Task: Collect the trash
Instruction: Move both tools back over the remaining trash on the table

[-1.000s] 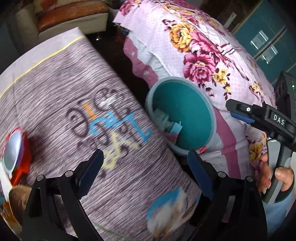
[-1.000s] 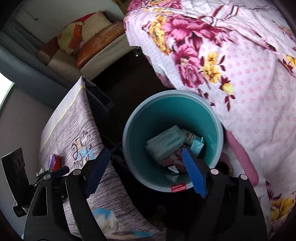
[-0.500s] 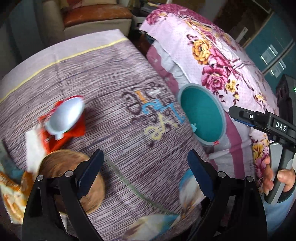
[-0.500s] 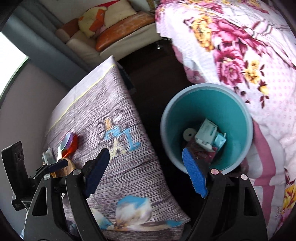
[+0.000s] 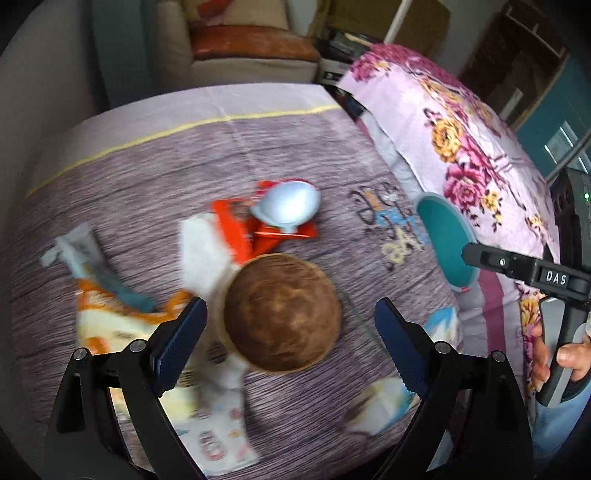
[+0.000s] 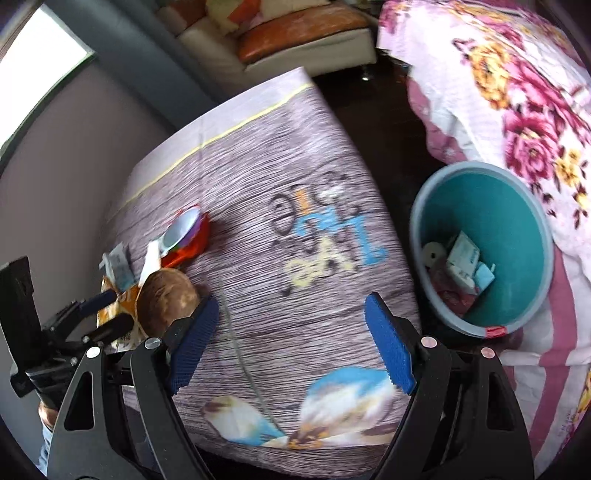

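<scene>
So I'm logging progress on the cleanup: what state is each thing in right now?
Left gripper: open, empty.
Right gripper: open, empty.
Teal bin: upright, open, trash at the bottom.
Wooden bowl: upside down on the table.
Red wrapper: crumpled on the table.

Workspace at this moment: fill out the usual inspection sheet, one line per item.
Surface: table under a grey wood-print cloth with lettering.
Job's things: teal bin on the floor between table and bed, already holding a box and wrappers; red wrapper, grey packet and orange-white bag lie on the table.
Clutter: brown bowl upside down beside the wrappers; silver dish on the red wrapper.
Grippers: left gripper open above the bowl, empty; right gripper open, empty.
Cables: nothing seen.
Surroundings: floral bedspread, sofa.
</scene>
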{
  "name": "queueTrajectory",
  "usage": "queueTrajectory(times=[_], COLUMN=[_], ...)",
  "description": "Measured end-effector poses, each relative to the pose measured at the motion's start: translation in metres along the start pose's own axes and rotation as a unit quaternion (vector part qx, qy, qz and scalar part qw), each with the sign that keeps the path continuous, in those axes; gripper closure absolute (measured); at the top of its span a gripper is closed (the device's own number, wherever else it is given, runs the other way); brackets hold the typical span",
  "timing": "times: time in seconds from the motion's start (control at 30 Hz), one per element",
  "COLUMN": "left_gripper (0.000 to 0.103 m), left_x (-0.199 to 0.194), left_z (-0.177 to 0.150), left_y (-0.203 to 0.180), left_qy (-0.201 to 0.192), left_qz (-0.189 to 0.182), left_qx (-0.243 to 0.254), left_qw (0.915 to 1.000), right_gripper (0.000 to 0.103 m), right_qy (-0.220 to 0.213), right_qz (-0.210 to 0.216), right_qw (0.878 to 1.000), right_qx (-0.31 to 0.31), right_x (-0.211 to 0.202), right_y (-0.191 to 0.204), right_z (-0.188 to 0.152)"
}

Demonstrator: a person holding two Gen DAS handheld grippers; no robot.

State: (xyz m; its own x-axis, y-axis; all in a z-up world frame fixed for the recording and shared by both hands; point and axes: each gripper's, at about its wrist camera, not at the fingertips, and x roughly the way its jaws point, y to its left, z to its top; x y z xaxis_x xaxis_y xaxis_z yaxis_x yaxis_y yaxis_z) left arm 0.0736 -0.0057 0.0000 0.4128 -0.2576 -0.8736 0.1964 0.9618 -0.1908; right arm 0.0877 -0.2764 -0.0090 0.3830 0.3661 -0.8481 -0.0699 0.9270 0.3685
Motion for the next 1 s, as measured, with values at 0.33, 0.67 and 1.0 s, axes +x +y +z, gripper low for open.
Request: queueTrajectory(times=[0.33, 0.67, 1.0], left_gripper=[0.011, 0.011, 0.011], left_x=[-0.034, -0.02, 0.0], left_z=[-0.012, -0.034, -0.049], left_y=[0.056, 0.093, 0.116], left_qy=[-0.033, -0.011, 0.011], left_qz=[0.055, 0.07, 0.064], left_qx=[-0.015, -0.042, -0.059], left_qw=[0.9979, 0.9966, 0.9961], right_gripper=[0.025, 0.025, 0.025], right_qy=[0.029, 0.059, 0.072], right_qz=[0.001, 0.0, -0.002], right_qw=[0.998, 0.995, 0.995], right_qx=[-0.057, -0.076, -0.074], right_x=[0.023, 0.045, 0.068], right_y=[0.057, 0.083, 0.098], right_z=[-0.005, -0.013, -0.016])
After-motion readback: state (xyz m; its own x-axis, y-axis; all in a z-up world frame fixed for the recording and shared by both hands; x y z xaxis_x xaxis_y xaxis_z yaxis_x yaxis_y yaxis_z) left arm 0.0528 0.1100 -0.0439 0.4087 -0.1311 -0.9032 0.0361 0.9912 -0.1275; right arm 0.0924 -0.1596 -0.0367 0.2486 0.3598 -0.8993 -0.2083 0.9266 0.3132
